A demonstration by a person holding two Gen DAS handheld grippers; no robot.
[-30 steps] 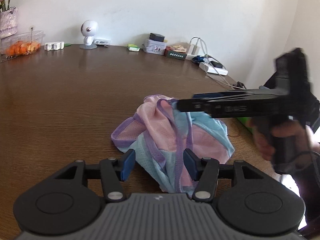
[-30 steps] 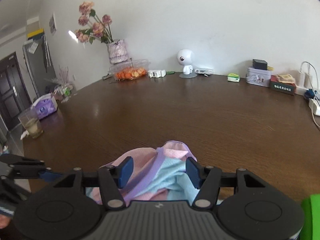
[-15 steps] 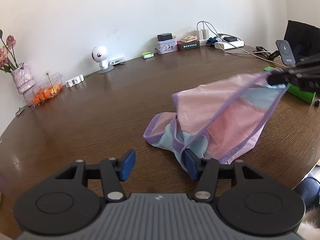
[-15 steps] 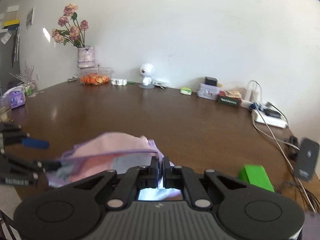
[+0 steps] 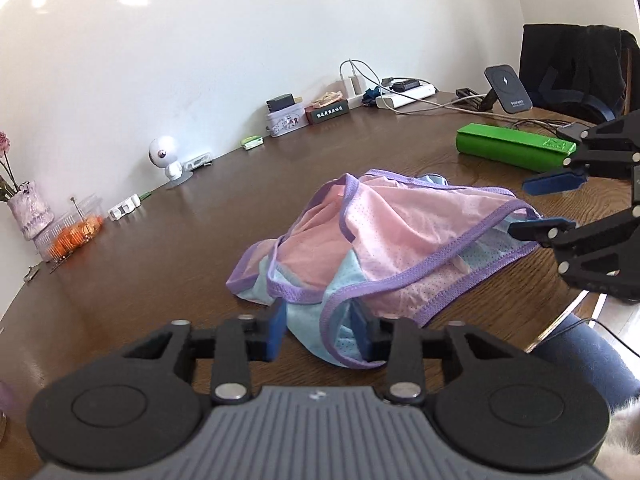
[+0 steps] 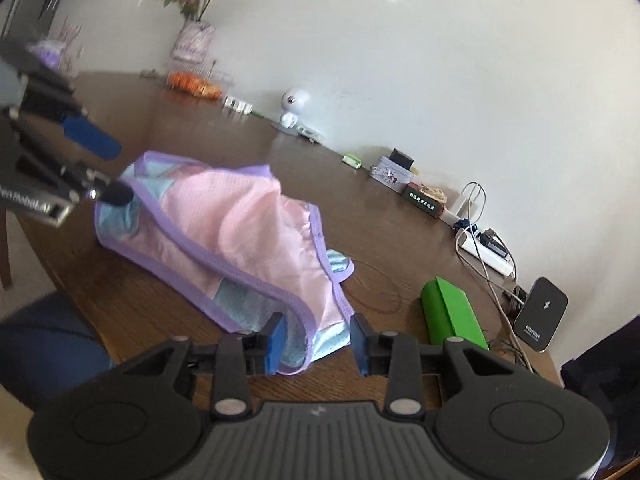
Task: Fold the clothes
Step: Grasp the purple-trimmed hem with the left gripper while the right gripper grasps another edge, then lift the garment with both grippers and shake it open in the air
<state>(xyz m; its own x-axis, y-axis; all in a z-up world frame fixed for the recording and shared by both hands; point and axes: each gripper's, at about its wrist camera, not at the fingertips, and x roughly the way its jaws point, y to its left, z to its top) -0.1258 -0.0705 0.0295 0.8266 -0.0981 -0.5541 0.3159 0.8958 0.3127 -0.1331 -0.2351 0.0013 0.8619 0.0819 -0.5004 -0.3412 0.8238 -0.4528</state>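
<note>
up close in the left wrist view, the left gripper (image 5: 320, 330) has its jaws spread, with a blue and purple-edged fold of the garment (image 5: 384, 240) lying between the two blue pads (image 5: 277, 330). the cloth there is loose, not pinched. the garment, pink and pale blue mesh with purple trim, lies crumpled on the brown table (image 5: 160, 240), near its front edge. at the right of this view the right gripper (image 5: 548, 206) comes in sideways, its jaws apart; the lower finger touches the garment's purple hem, the upper one stands clear above it. a green box (image 5: 516, 152) lies on the table beyond that gripper, and a white figurine (image 5: 166, 158) stands by the wall.

over in the right wrist view, the right gripper (image 6: 316, 340) is likewise spread wide, and the near corner of the garment (image 6: 240, 236) lies between its pads (image 6: 276, 340) without being squeezed. the cloth stretches away to the left across the table (image 6: 400, 240). at the far left the left gripper (image 6: 100, 168) shows blurred, jaws parted, its lower finger at the garment's far edge. the green box (image 6: 452, 312) lies just right of the garment, apart from it. flowers in a vase (image 6: 192, 40) stand at the far end of the table.
</note>
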